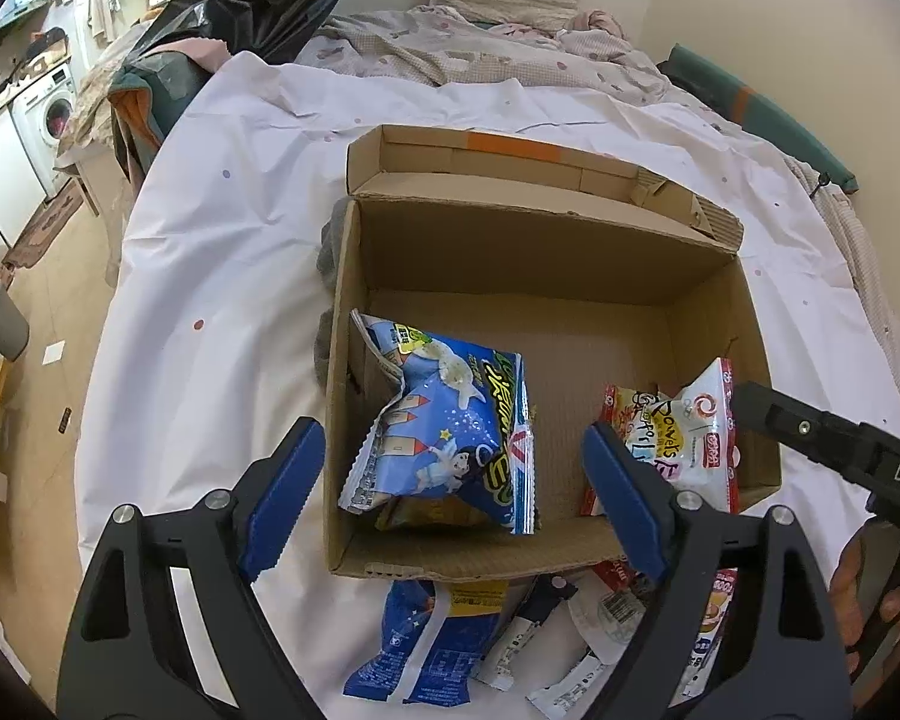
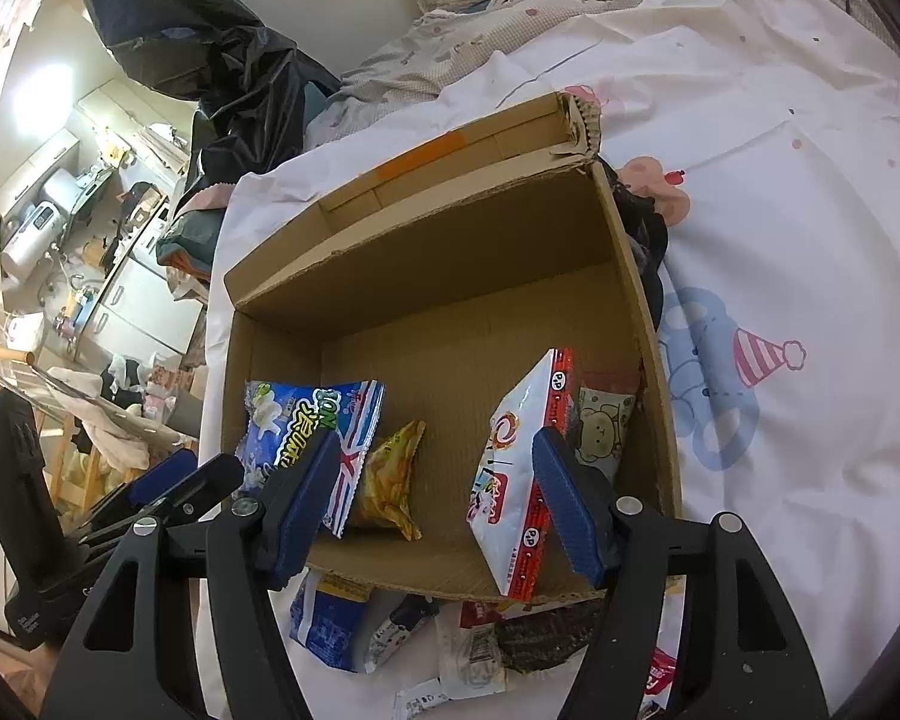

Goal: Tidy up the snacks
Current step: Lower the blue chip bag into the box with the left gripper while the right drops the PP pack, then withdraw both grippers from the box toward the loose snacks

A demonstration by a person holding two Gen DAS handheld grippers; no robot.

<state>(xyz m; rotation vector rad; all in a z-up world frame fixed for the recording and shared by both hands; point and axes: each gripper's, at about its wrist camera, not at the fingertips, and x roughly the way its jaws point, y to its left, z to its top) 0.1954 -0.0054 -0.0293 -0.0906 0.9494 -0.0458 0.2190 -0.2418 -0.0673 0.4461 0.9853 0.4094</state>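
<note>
Your left gripper [image 1: 453,495] and right gripper [image 2: 435,501] both hang spread and empty. Four packets already lie in the box [image 1: 570,252]; several snacks [image 1: 426,642] wait outside at its 6 o'clock edge.

Snack bags [image 1: 450,426] lie inside the box [image 1: 534,252] (others [image 1: 426,648] before it) on the bed [image 1: 210,252].

- My other gripper's arm [image 1: 882,456] reads "DAS", cut off at the edge.
- White and red snack bag [image 1: 693,438] has a handwritten-looking word, maybe "Rowels"; can't swear to it.
- That bag's red edge [image 2: 549,396] repeats "PP".
- Blue bag [image 1: 450,420]: lettering I can't read.
</note>
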